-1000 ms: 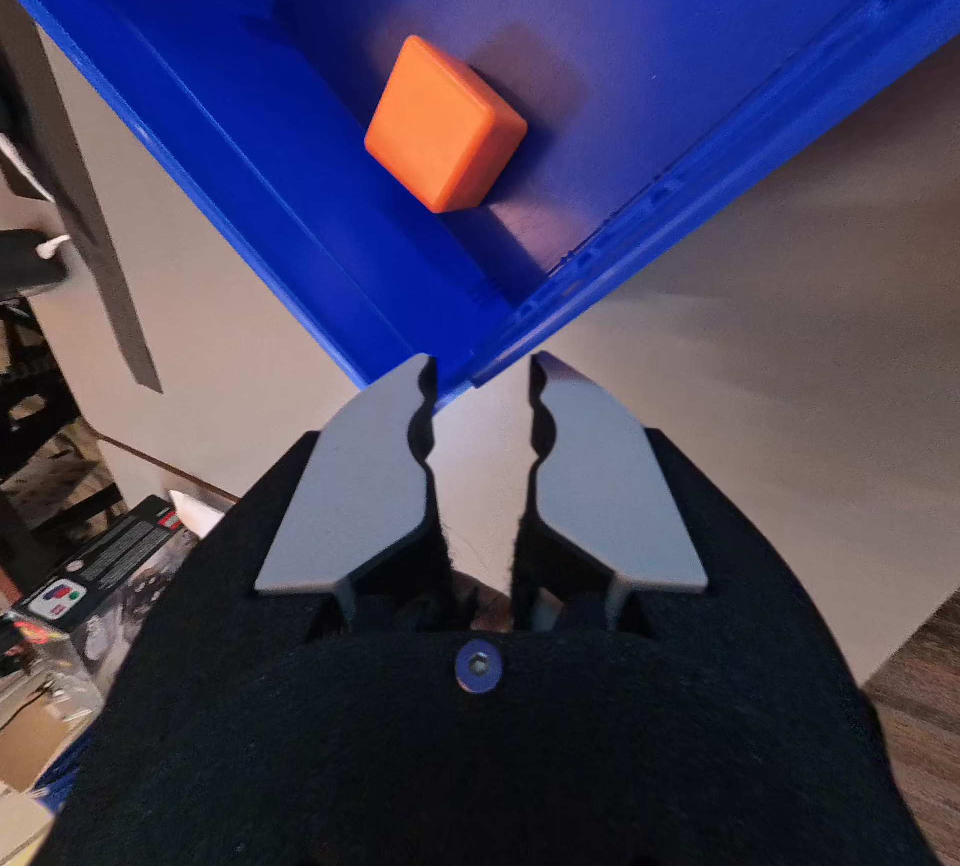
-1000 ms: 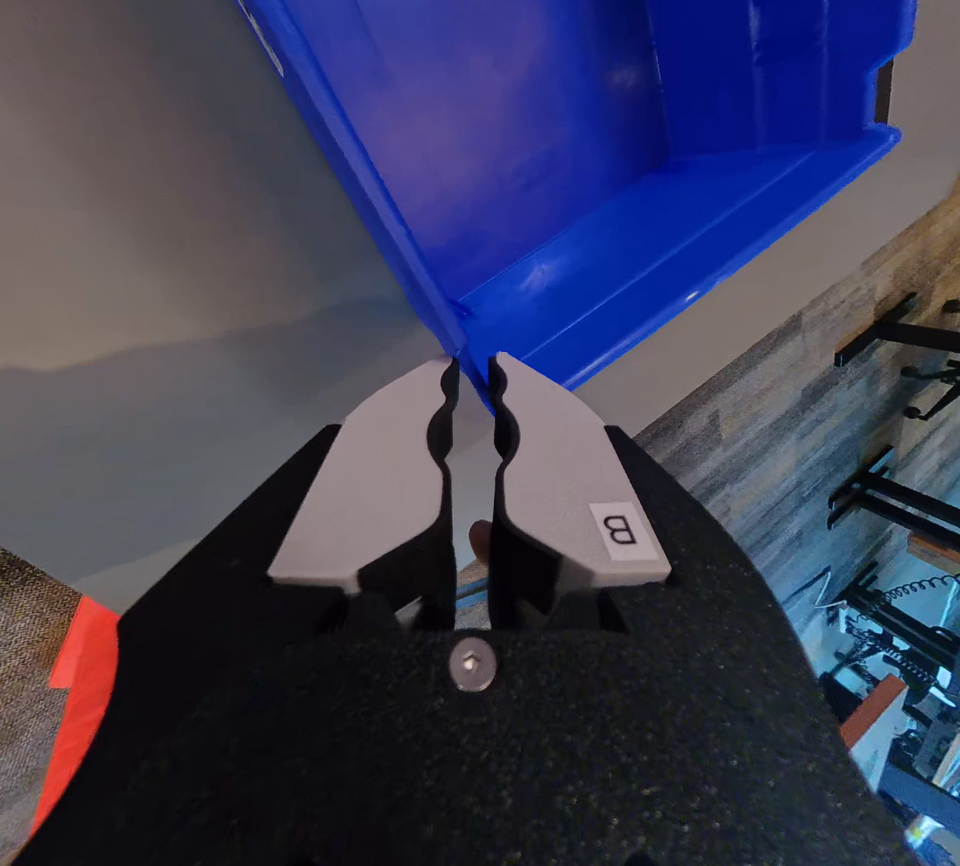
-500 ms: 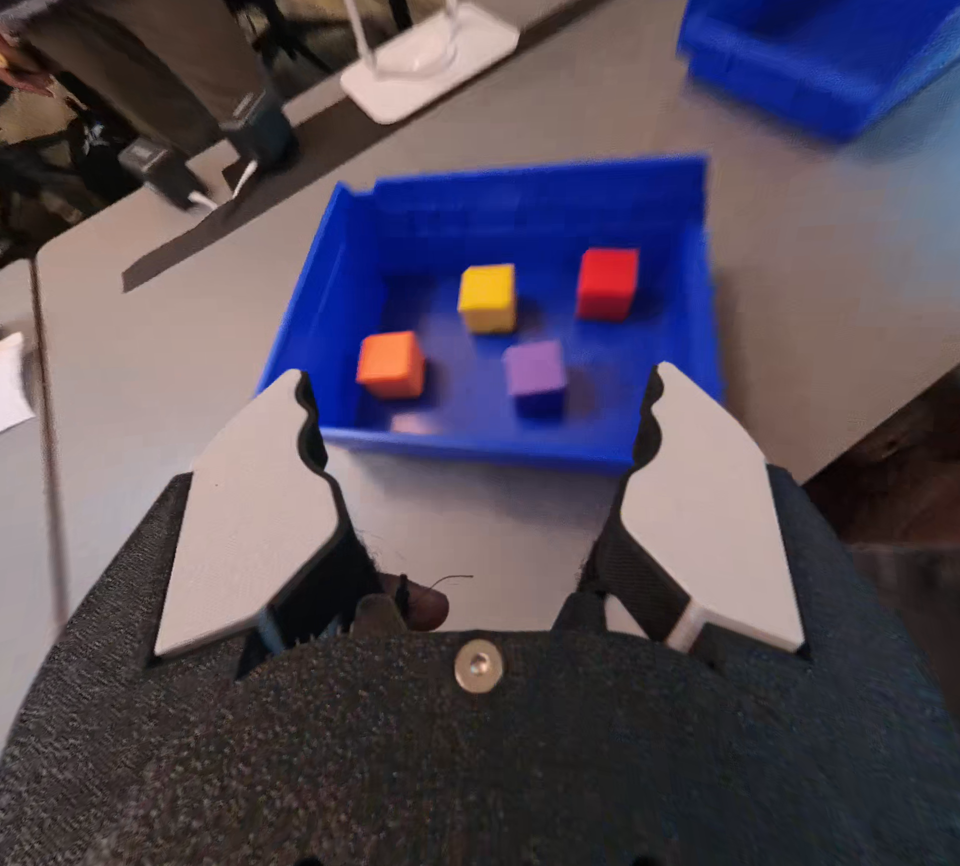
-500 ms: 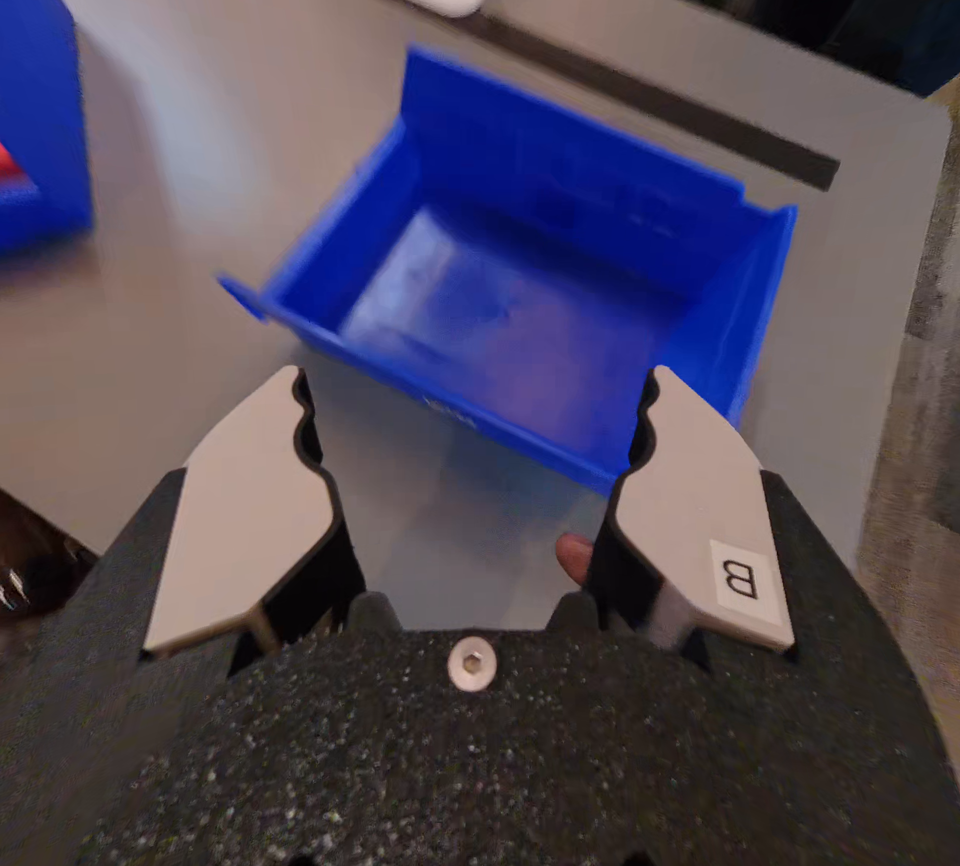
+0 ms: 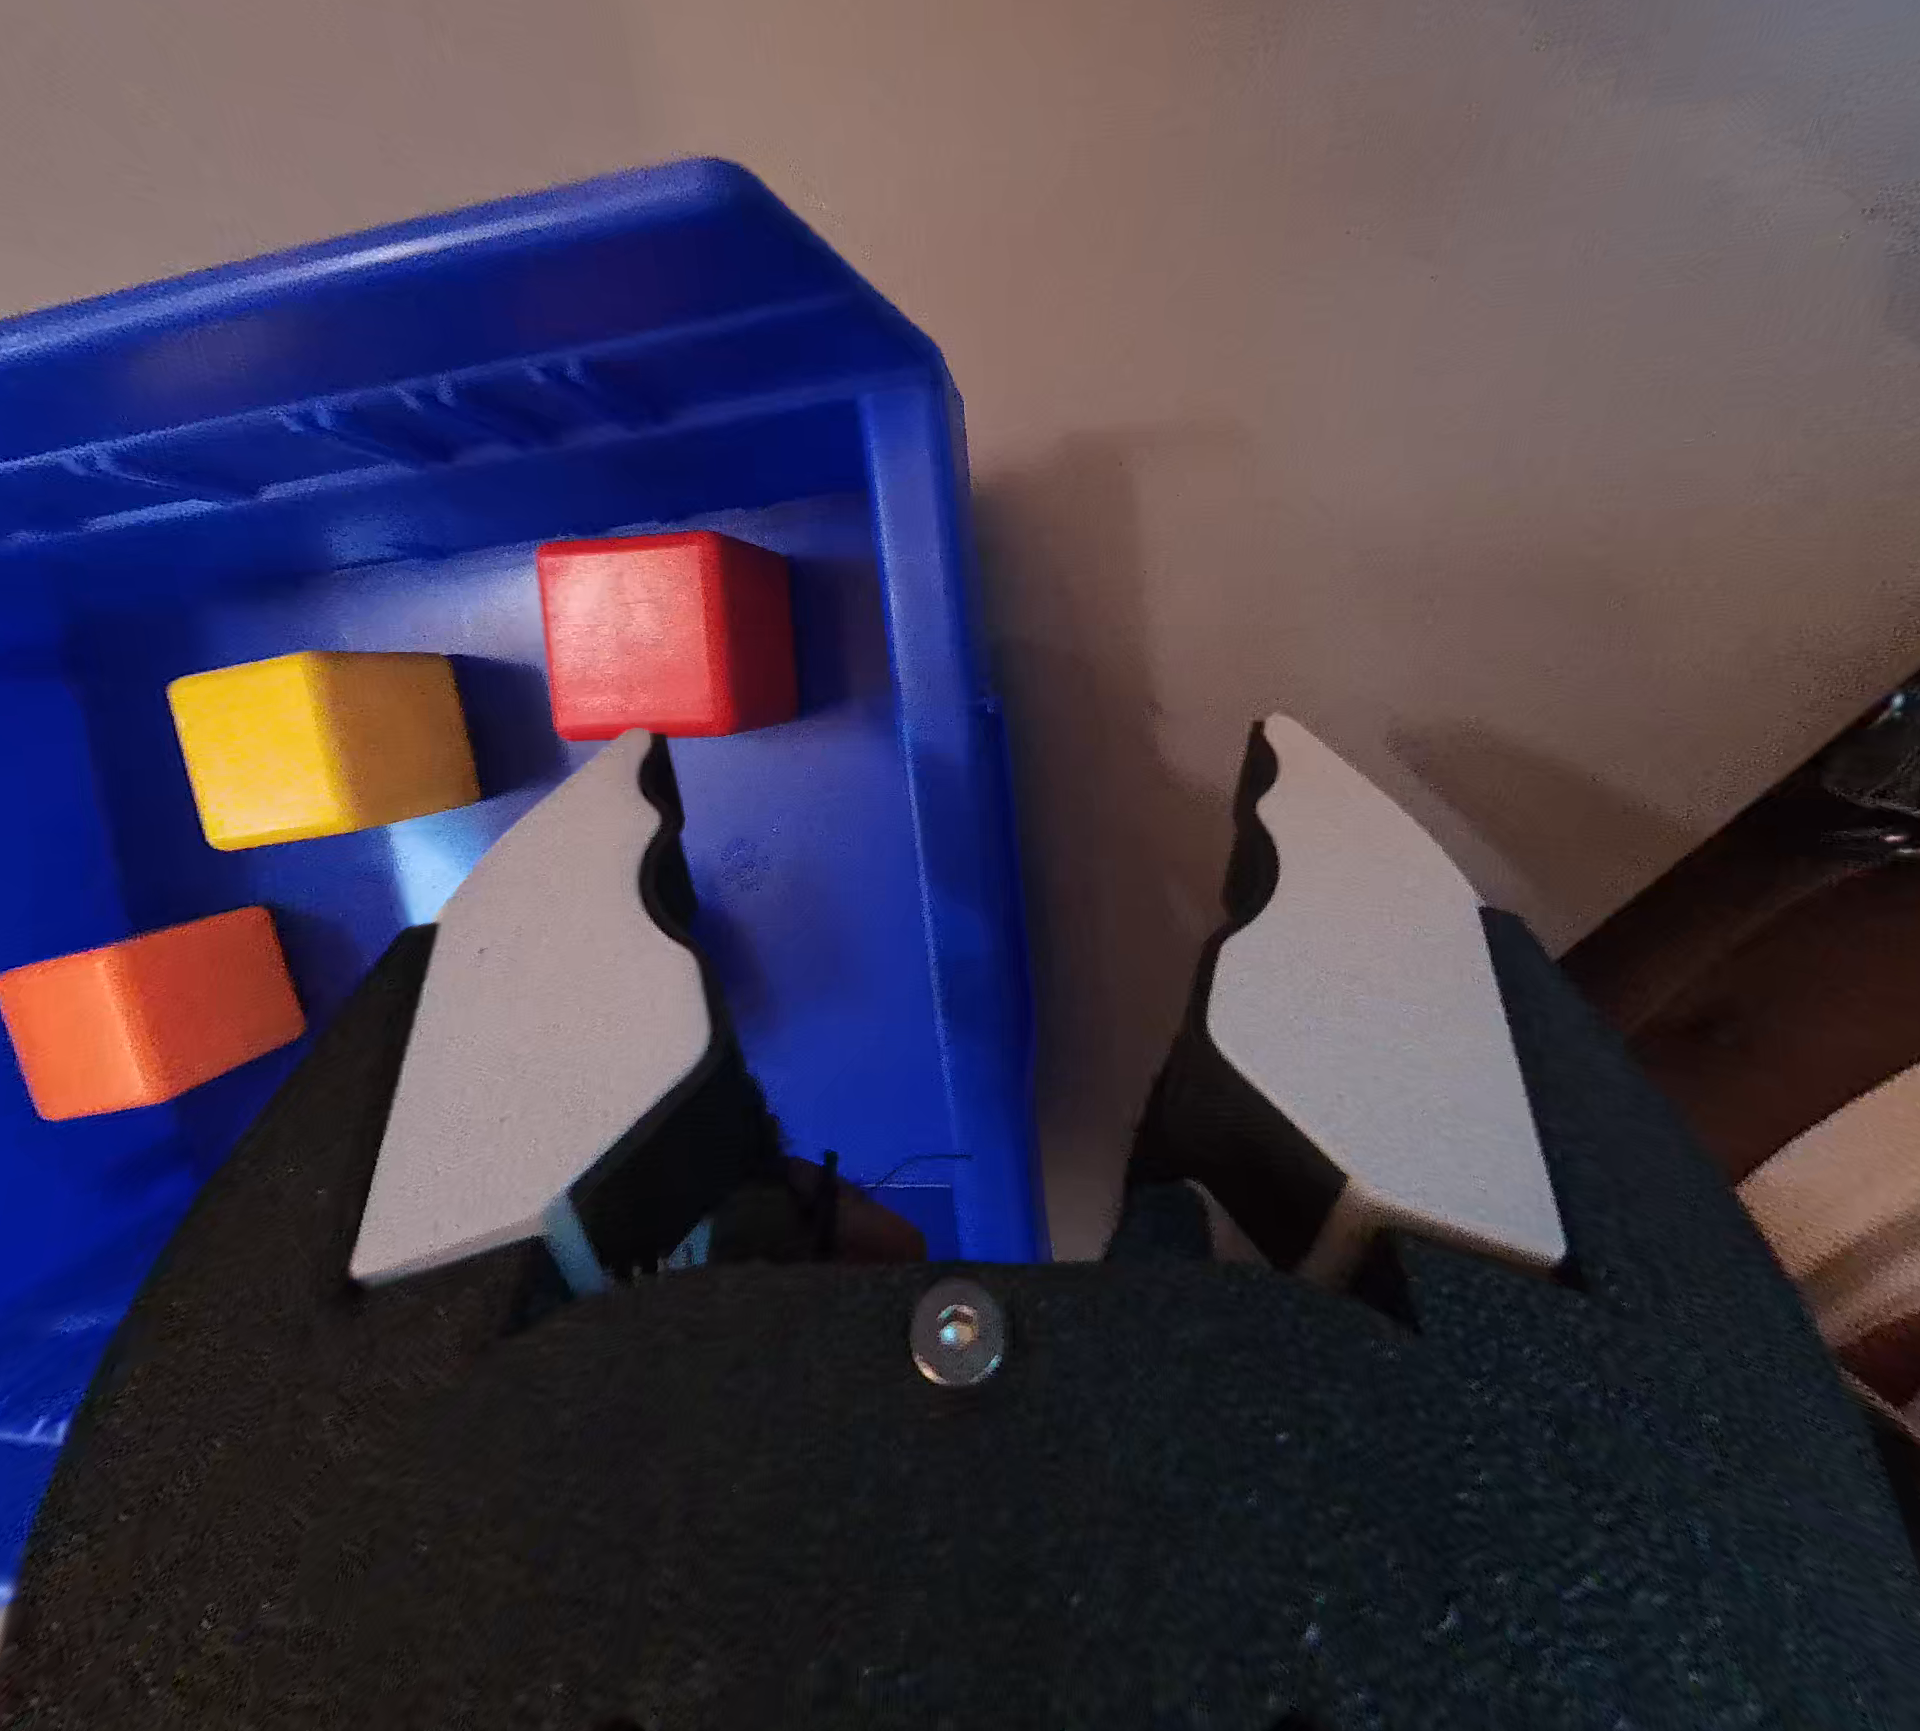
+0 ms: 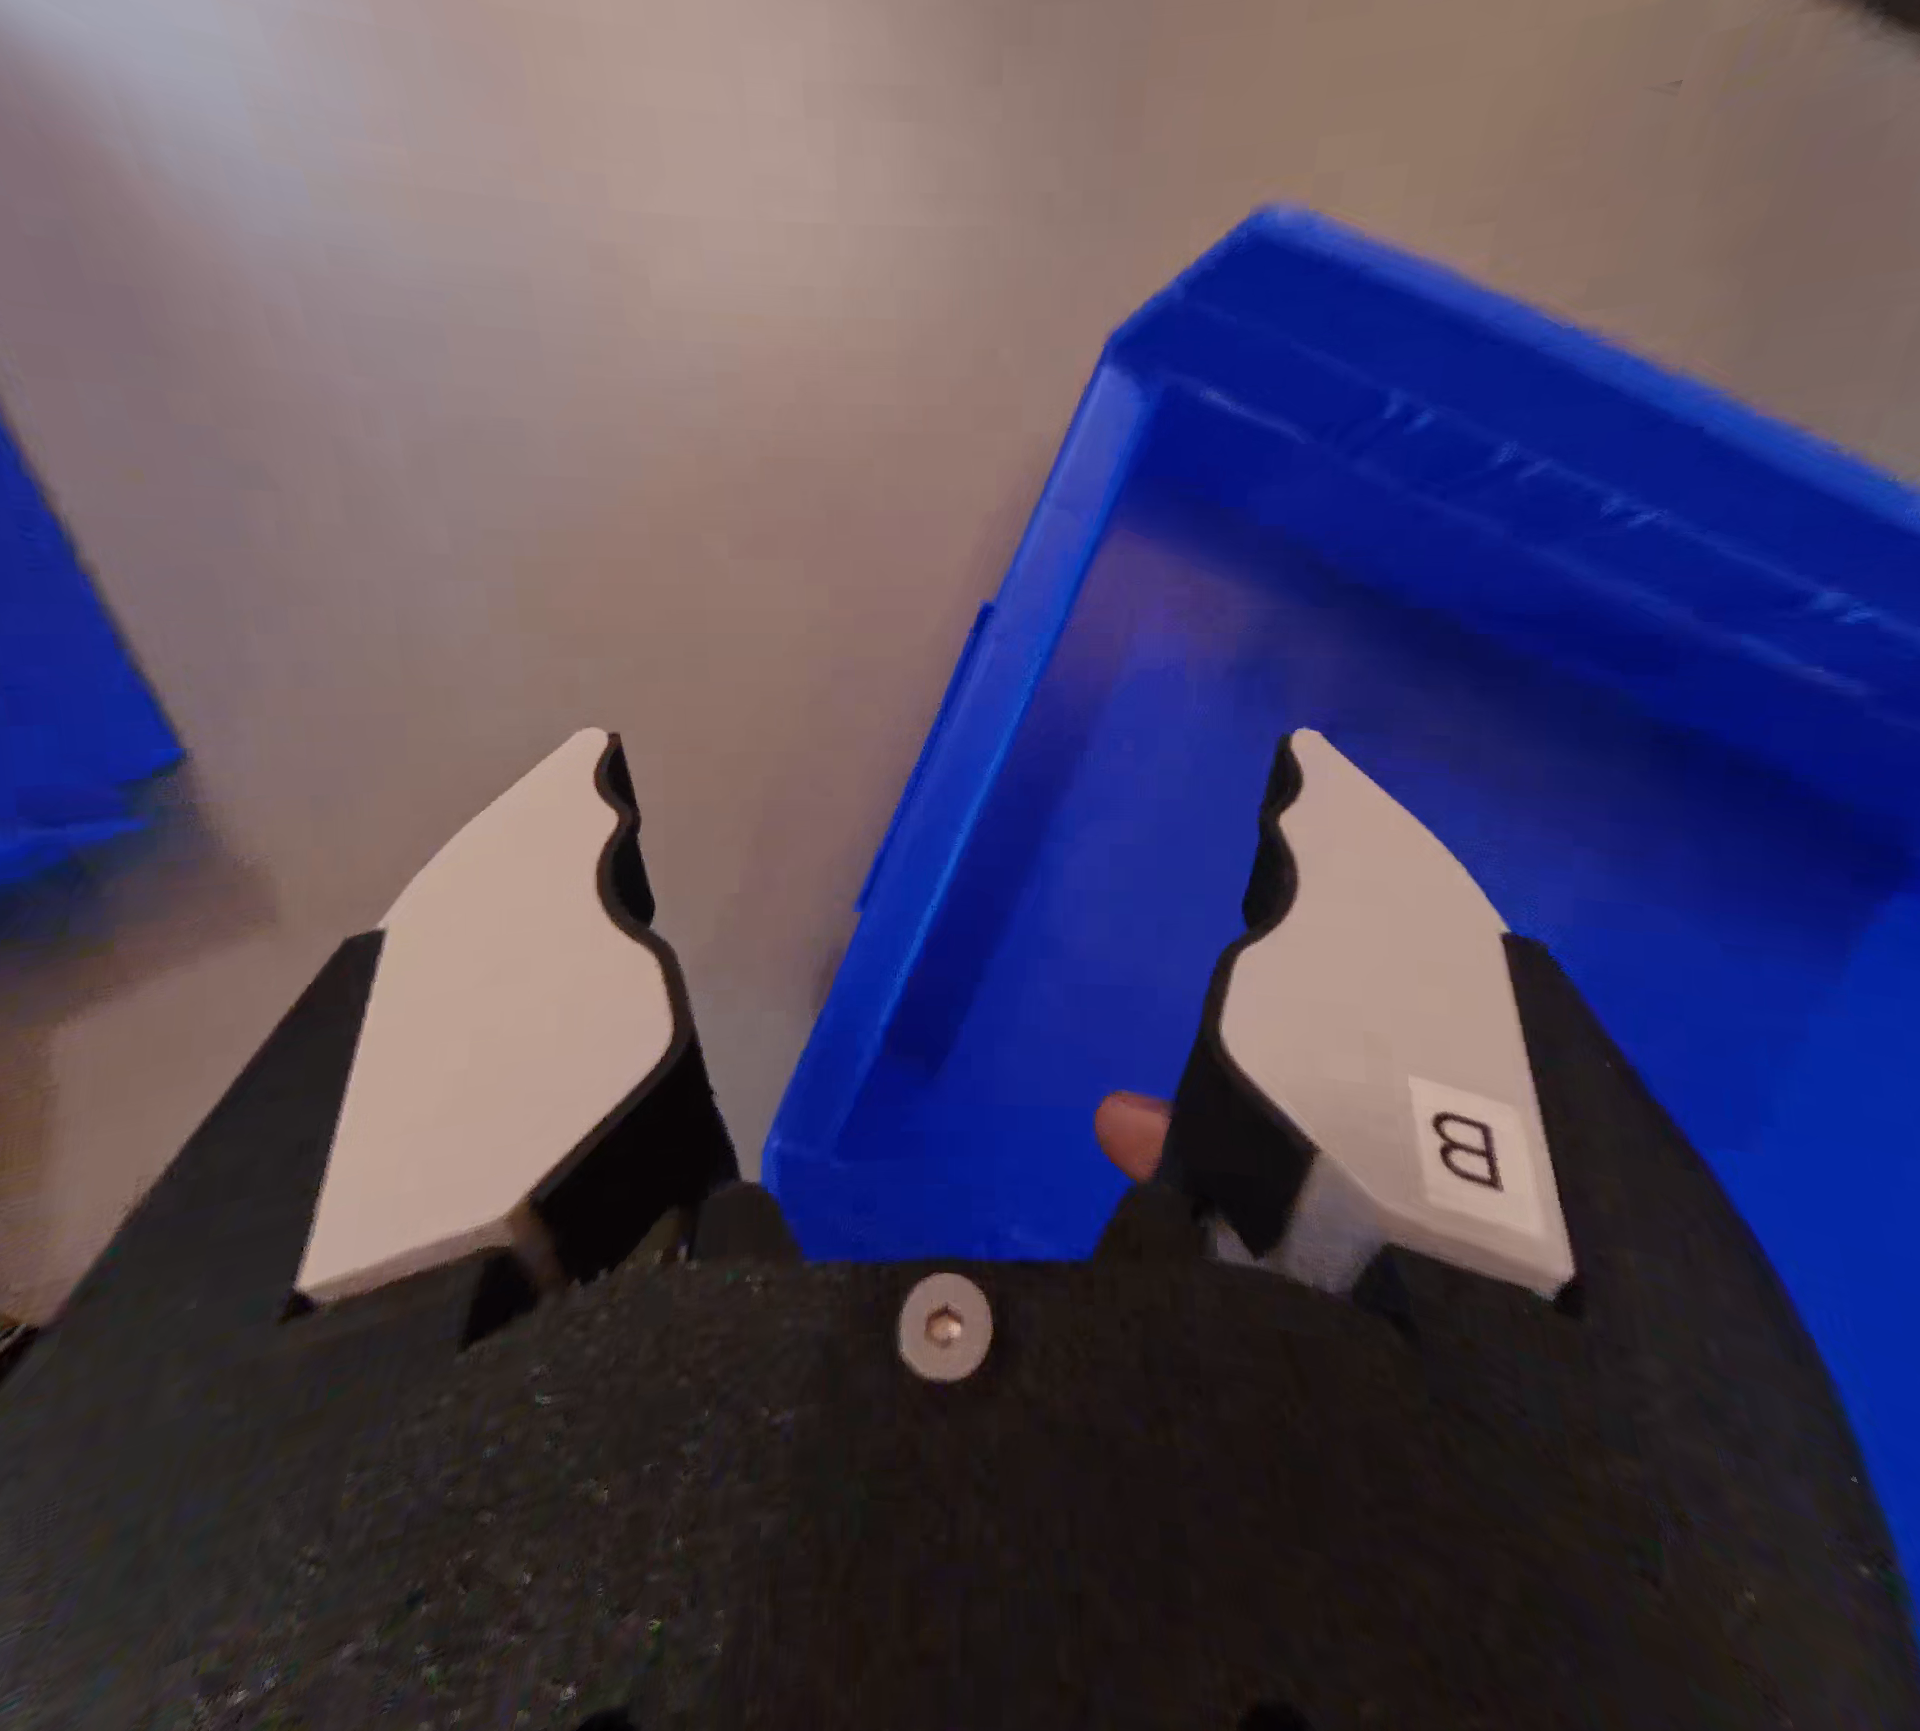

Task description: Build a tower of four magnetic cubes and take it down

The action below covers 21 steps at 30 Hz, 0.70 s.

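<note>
Both grippers, left gripper and right gripper, have fingers spread wide, holding nothing. Beyond the left one, a blue bin on the surface holds orange cube, yellow cube, then red cube farthest right.

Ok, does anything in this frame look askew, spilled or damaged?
Nothing stands out. The red cube, yellow cube and orange cube sit apart and intact on the floor of the blue plastic bin. The second blue bin shows nothing inside. Left gripper and right gripper are open, holding nothing.
</note>
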Each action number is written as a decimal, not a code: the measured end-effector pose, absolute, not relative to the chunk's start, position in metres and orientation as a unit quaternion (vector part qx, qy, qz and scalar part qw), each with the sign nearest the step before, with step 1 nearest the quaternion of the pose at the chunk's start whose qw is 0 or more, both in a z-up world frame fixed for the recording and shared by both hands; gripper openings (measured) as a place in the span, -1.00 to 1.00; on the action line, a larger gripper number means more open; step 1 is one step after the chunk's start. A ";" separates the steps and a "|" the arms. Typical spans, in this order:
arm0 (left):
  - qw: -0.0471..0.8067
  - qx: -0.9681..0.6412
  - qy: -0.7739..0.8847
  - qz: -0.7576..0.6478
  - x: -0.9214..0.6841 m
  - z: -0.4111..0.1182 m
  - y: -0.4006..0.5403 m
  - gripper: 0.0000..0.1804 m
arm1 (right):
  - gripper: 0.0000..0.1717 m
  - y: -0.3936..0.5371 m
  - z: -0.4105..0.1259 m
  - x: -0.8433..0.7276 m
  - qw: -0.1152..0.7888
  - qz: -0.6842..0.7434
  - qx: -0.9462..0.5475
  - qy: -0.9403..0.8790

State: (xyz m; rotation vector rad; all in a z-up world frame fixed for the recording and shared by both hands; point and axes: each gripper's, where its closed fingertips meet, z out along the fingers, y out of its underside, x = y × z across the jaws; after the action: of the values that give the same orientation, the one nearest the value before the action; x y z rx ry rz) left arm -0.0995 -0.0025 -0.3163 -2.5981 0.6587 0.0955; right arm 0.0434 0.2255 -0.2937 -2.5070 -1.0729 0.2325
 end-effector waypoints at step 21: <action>0.112 -0.951 0.279 0.067 -0.114 -0.365 -0.009 -0.70 | -0.62 0.213 -0.366 0.059 0.048 -0.019 -0.903 -0.426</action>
State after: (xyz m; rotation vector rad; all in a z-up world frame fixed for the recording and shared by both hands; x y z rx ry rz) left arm -0.1142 -0.0093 -0.3653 -2.7937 0.8182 0.1981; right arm 0.0591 0.2126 -0.3665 -2.7537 -1.2991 -0.0574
